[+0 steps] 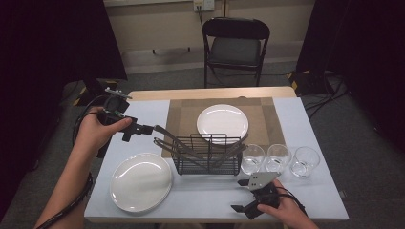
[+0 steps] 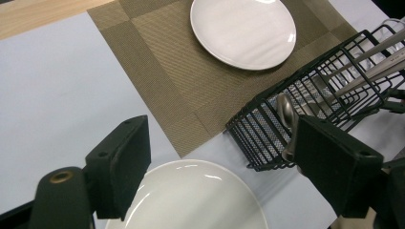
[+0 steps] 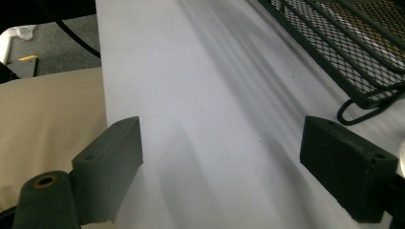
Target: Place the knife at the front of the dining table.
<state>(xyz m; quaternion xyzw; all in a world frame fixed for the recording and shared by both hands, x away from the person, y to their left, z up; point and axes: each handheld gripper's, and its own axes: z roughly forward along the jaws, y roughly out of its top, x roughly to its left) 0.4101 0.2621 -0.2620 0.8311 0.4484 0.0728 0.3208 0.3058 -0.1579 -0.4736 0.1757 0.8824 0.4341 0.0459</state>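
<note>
**Left gripper open beside a wire cutlery basket**

A black wire cutlery basket (image 1: 207,155) stands near the middle of the table, straddling the front edge of a brown woven placemat (image 1: 184,114). Several pieces of metal cutlery (image 1: 179,143) lean out of it to both sides; in the left gripper view a spoon bowl (image 2: 286,109) rests against the basket's mesh wall. The left gripper (image 1: 160,134) hovers just to the left of the basket, level with its top, its jaws spread wide apart and holding nothing. Its jaws point toward the handles leaning out on that side; whether they touch any handle cannot be told.

A white plate (image 1: 222,123) lies on the placemat behind the basket. A second white plate (image 1: 141,182) lies on the bare table (image 1: 143,112), front left of the basket. Three clear drinking glasses (image 1: 279,160) stand in a row just right of the basket.

The right gripper (image 1: 241,195) is held low near the table's front edge, right of centre, well apart from the basket, jaws also wide open and empty
</note>
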